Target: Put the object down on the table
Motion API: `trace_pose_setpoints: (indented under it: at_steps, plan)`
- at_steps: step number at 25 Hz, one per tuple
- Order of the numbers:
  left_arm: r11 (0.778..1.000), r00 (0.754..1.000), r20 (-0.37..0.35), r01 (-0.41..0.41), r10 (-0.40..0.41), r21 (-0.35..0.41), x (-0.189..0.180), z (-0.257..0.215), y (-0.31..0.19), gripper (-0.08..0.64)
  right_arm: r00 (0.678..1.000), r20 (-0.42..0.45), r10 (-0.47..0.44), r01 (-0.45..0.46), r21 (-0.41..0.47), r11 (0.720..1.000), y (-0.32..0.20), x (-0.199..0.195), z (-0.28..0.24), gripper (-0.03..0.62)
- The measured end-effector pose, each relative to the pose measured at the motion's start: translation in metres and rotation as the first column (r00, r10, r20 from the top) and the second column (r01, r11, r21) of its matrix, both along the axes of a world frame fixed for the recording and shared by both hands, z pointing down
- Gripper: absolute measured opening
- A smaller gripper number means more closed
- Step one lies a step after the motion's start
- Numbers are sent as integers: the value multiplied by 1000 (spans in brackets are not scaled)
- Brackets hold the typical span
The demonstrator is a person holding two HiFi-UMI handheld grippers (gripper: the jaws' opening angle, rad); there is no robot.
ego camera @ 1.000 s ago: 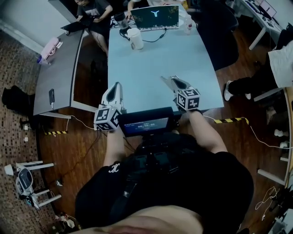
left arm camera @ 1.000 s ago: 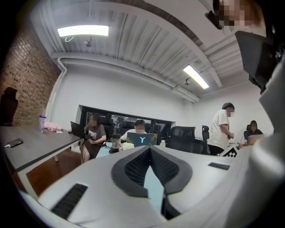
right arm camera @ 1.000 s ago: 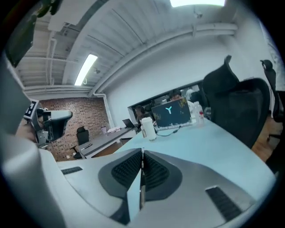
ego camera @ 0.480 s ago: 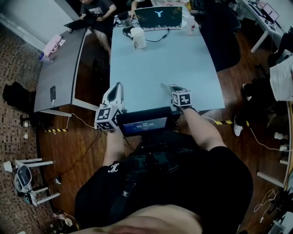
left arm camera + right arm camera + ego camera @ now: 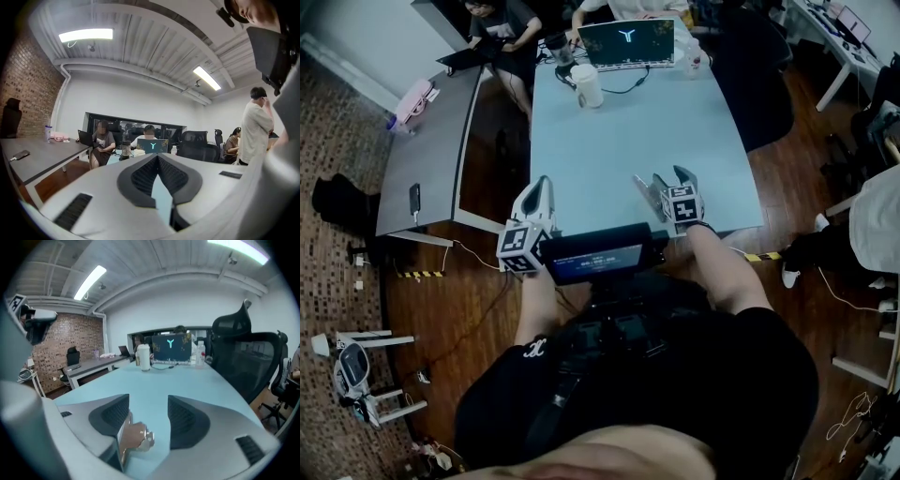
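Right gripper: jaws opening, pads clear of the load.
Object: small coppery metal piece between the jaws, against the left-hand pad (too blurred to tell its long axis), low over the table.
Left gripper: closed, empty, farther off.
Room: bare tabletop ahead, near edge close behind.

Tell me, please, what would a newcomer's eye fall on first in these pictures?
Probably the right gripper, low over the near end of the pale blue table, its jaws opening with a small brown object leaning against one pad. Next come the glowing laptop and the white cup at the table's far end. The left gripper sits shut at the near edge.
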State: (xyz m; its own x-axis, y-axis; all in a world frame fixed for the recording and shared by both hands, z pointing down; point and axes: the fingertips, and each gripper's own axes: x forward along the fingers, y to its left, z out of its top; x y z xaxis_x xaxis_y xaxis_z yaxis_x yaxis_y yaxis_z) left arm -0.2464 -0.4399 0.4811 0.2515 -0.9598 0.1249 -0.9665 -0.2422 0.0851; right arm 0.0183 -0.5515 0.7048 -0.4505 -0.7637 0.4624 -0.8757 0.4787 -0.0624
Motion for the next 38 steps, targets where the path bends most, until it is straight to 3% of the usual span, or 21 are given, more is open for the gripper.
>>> trace_pose_setpoints:
  at_steps: [3,6,7,10,11,14,16,26,29,35,38]
  plan:
    - [1000,1000,13,-10,10,8,12,-3,-3,-9,998,53,25,-34,175,984,-12,20,-68,267]
    - [1000,1000,17,-17,17,18,13,-7,-7,-8,992,127,7,-51,341,939,-13,23,-151,261]
    - [1000,1000,17,-21,21,23,13,-10,-8,-8,990,136,-20,-38,406,913,-8,22,-179,210]
    - [998,999,35,-39,37,48,25,-19,-9,-9,990,104,-92,15,580,814,25,20,-257,206]
    - [997,998,42,-46,44,61,29,-23,-10,-8,991,92,-100,22,617,787,37,20,-277,179]
    - [994,997,52,-55,51,89,32,-29,-11,-8,991,109,-72,-24,696,718,59,28,-312,2]
    - [994,997,64,-55,50,92,35,-30,-11,-8,989,135,-57,-59,726,685,66,36,-323,-21]
    - [993,995,80,-66,59,95,85,-32,18,-8,980,172,-97,-64,743,666,113,84,-343,-23]
    - [992,994,80,-78,70,103,84,-32,40,-8,980,173,-96,-65,739,670,137,82,-341,-23]
    - [984,992,86,-106,94,141,71,-41,112,-8,979,183,-87,-76,731,678,213,66,-334,-21]
    - [983,991,76,-120,111,138,62,-33,167,-8,980,190,-56,-98,711,696,265,62,-323,-21]
